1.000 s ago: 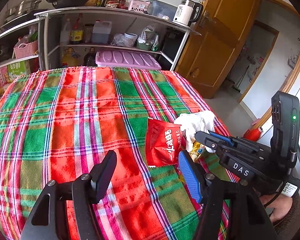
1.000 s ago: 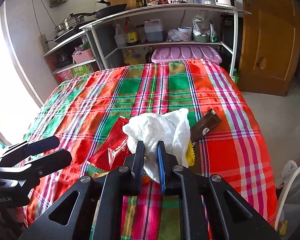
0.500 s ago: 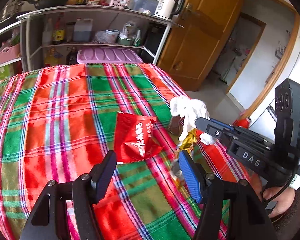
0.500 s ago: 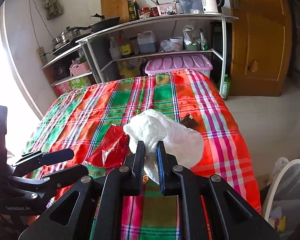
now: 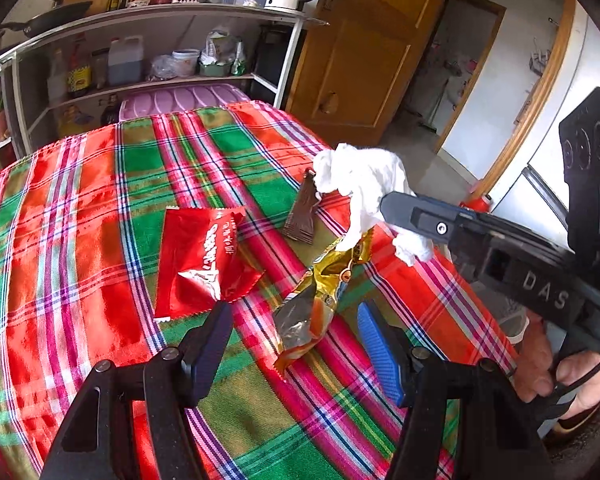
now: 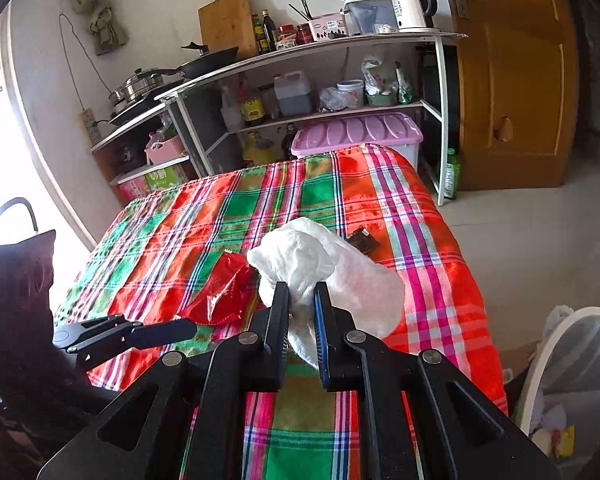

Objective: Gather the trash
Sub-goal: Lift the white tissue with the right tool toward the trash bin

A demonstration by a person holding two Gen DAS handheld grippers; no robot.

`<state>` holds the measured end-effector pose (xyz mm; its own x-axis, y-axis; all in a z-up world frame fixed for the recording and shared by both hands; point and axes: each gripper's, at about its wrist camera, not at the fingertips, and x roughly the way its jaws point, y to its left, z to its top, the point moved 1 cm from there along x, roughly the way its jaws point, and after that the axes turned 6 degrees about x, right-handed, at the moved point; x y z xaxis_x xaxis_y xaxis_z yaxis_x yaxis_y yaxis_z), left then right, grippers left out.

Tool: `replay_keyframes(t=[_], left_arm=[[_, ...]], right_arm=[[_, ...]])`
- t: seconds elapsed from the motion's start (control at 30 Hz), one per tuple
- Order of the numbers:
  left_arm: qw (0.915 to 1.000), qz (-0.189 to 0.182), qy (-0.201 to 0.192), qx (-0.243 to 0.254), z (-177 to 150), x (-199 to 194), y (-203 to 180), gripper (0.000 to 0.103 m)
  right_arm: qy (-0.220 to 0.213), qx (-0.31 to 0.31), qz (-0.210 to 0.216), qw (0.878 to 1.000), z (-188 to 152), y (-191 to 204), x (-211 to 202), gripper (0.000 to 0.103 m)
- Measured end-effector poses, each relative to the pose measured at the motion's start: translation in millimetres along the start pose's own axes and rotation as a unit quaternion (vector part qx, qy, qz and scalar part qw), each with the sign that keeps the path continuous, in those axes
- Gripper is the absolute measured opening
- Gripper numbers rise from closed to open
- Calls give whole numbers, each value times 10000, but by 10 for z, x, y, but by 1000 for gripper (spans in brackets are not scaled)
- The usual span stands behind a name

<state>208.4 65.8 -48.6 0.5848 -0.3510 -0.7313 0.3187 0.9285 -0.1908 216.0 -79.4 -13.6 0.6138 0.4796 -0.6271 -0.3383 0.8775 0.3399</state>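
Plaid tablecloth (image 5: 100,240) fronts kitchen shelving (image 6: 300,56), perhaps steel.

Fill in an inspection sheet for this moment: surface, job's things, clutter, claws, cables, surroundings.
Surface: plaid cloth covering the table.
Job's things: red wrapper, gold wrapper and brown wrapper lying on the cloth; white tissue wad lifted clear of it; white bin on the floor at the right, trash already inside.
Clutter: nothing seen on the table beyond the trash.
Claws: right claw shut on the tissue wad; left claw open over the gold wrapper, not touching it.
Cables: thin black lead below the right hand.
Surroundings: shelf unit with kettle, pans, bottles; wooden door.
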Motion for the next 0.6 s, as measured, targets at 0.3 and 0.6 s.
replay_keyframes(t=[0.3,0.6], left_arm=[[10000,26,-54,36,-1,-39,-26,65],[9999,-26,-23,139,46,46,-113,65]], right_arm=[[-270,120,3,9996,76,-124,-244,12],[-351,685,600,9952,62,-333,-415,12]])
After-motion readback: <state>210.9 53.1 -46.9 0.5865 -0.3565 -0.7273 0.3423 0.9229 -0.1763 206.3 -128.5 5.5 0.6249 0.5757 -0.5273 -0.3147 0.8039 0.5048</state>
